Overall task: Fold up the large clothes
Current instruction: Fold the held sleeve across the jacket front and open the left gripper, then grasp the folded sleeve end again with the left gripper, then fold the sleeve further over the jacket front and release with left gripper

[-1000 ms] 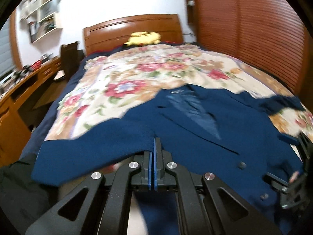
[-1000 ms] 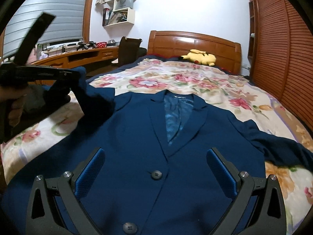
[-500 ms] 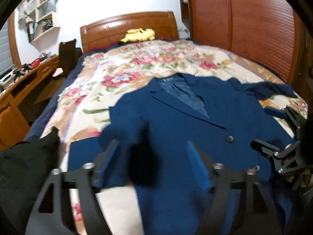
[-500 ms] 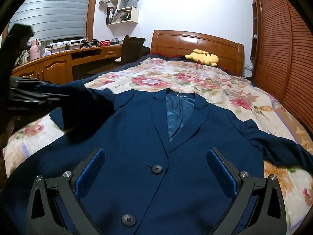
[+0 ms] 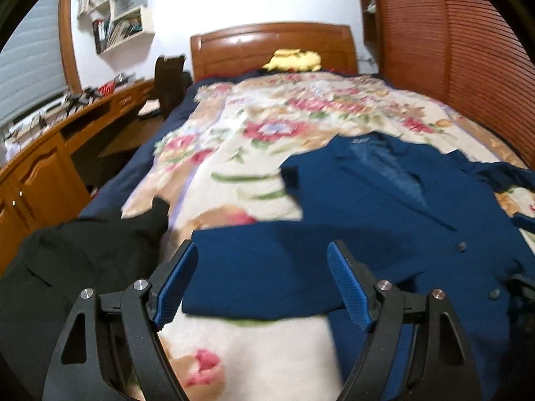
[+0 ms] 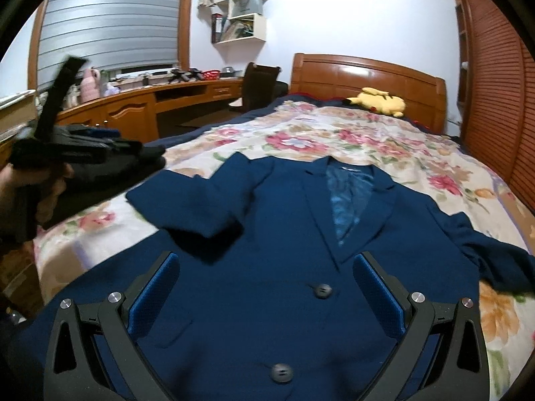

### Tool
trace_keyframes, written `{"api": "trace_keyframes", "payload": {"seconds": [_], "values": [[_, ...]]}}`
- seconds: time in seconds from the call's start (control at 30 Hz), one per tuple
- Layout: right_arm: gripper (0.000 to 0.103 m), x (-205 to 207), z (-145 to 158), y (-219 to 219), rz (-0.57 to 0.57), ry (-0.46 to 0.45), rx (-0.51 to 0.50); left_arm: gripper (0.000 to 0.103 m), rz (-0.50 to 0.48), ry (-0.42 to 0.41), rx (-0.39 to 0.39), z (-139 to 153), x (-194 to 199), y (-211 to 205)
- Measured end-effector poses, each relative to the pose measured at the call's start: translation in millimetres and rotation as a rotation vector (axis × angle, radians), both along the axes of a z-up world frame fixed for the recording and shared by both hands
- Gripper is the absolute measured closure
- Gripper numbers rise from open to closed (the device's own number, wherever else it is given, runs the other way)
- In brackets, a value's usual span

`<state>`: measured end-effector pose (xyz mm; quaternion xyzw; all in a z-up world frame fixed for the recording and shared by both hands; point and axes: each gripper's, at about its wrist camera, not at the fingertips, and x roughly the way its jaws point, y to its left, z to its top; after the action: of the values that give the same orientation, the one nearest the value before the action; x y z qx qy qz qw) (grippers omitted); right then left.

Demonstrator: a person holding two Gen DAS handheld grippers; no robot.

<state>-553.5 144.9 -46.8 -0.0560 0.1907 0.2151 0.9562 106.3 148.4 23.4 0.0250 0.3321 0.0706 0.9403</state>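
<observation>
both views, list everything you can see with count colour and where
jacket: 1, navy, flat on the bed, one sleeve folded across its front
dark garment: 1, black, bed's left edge
bedspread: 1, floral cream, over the bed
plush: 1, yellow, by the headboard
headboard: 1, brown wood, far end
desk: 1, brown wood, left wall
chair: 1, dark, at the desk
shelf: 1, white, on the wall
left gripper: 1, black with blue pads, open
right gripper: 1, same colours, open above the jacket

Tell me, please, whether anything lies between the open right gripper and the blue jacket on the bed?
Nothing visible does. The right gripper hangs open directly over the blue jacket, which lies flat on the bed; only its own sleeve is folded across its front.
</observation>
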Motion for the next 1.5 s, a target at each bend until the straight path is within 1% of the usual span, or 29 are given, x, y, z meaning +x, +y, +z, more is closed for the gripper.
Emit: {"api": "trace_keyframes", "payload": {"seconds": [0.17,0.23,0.3,0.5,0.6,0.67,0.77,0.83,0.93,0.97,1.03,1.07,1.1,1.13,1.17,1.23,1.33,1.5], "values": [[0.0,5.2,-4.4,1.4,0.024,0.009,-0.014,0.023,0.058,0.078,-0.007,-33.8,9.6,24.2],[0.0,10.1,-7.0,0.4,0.027,0.02,-0.018,0.023,0.08,0.101,-0.041,-46.0,15.3,36.8],[0.0,13.1,-7.8,2.2,0.029,0.029,-0.024,0.023,0.101,0.118,-0.063,-52.2,20.1,45.3],[0.0,20.8,-10.2,5.7,0.037,0.046,-0.044,0.023,0.143,0.163,-0.072,-66.3,31.3,60.3],[0.0,17.2,-8.9,11.6,0.04,0.044,-0.052,0.023,0.167,0.194,-0.065,-74.5,34.9,66.0],[0.0,15.9,-9.0,12.2,0.043,0.044,-0.056,0.023,0.182,0.225,-0.079,-82.9,37.6,71.7],[0.0,14.8,-9.4,13.3,0.045,0.042,-0.06,0.023,0.186,0.263,-0.106,-93.0,39.2,75.5],[0.0,13.7,-9.5,12.9,0.046,0.041,-0.062,0.023,0.183,0.275,-0.106,-95.4,40.3,74.0],[0.0,12.0,-9.4,11.5,0.044,0.036,-0.068,0.023,0.153,0.288,-0.115,-96.9,43.2,70.8],[0.0,11.3,-9.3,10.6,0.042,0.034,-0.072,0.027,0.129,0.291,-0.129,-97.3,44.6,68.6],[0.0,10.4,-9.6,7.5,0.035,0.03,-0.076,0.042,0.119,0.295,-0.124,-96.3,48.1,64.3],[0.0,10.3,-9.7,5.5,0.032,0.032,-0.075,0.06,0.111,0.296,-0.13,-95.0,50.1,63.3],[0.0,10.2,-10.0,2.9,0.031,0.035,-0.071,0.07,0.099,0.299,-0.151,-93.3,51.9,61.1],[0.0,10.1,-10.4,-0.5,0.029,0.042,-0.064,0.077,0.095,0.301,-0.157,-92.0,53.5,60.2],[0.0,9.6,-10.8,-3.7,0.027,0.048,-0.057,0.087,0.085,0.301,-0.153,-89.2,54.4,55.8],[0.0,7.1,-11.1,-10.3,0.022,0.055,-0.049,0.089,0.063,0.274,-0.095,-76.5,52.5,38.9],[0.0,2.3,-9.2,-20.8,0.009,0.052,-0.041,0.09,0.035,0.203,-0.066,-48.4,46.8,17.0],[0.0,-8.8,-5.2,-39.2,-0.02,0.037,-0.025,0.091,-0.034,0.072,-0.015,7.0,32.7,-36.3]]}}
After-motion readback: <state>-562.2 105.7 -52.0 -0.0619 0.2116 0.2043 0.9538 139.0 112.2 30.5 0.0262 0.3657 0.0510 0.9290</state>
